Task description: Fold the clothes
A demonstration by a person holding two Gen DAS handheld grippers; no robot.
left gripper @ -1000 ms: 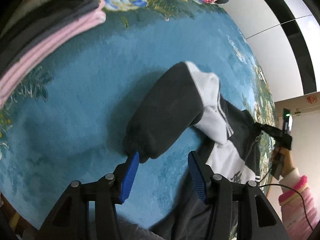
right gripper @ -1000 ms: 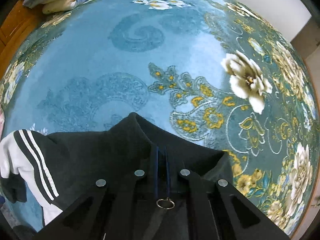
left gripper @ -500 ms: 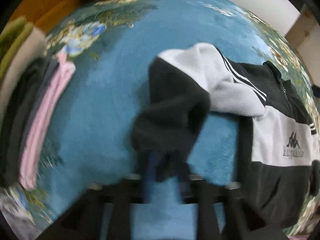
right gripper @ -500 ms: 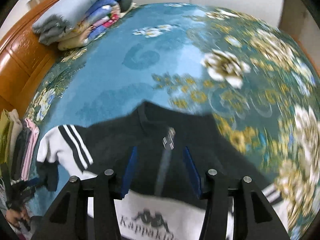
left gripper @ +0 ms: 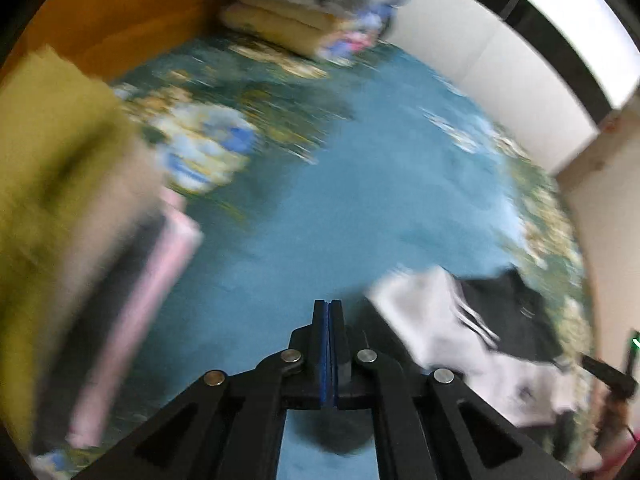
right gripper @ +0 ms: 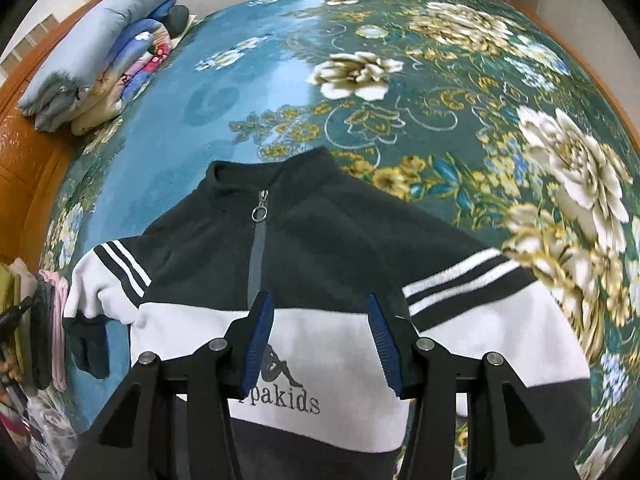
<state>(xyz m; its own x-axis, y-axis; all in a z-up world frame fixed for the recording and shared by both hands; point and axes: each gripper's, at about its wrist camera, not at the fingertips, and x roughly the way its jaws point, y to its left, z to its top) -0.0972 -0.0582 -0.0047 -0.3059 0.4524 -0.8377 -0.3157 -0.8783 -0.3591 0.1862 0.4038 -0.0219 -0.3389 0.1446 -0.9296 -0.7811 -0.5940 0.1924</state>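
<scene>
A black and white fleece jacket (right gripper: 320,264) with a zip collar lies front up on the blue flowered bedspread (right gripper: 400,120). My right gripper (right gripper: 320,320) is open and empty, hovering over the jacket's chest. The jacket's left sleeve (right gripper: 86,328) hangs bent at the left. In the blurred left wrist view my left gripper (left gripper: 329,320) is shut, with dark sleeve cloth (left gripper: 340,436) showing under its jaws. The jacket (left gripper: 472,320) trails off to its right.
A stack of folded clothes (left gripper: 80,240) in olive, beige, black and pink stands at the left; it also shows in the right wrist view (right gripper: 36,328). Folded quilts (right gripper: 100,68) lie by the wooden headboard (right gripper: 24,152). A white wall (left gripper: 500,68) bounds the far side.
My left gripper closed on the dark sleeve cuff and lifted, swinging its view up. My right gripper let go of the collar, opened and drew back over the chest.
</scene>
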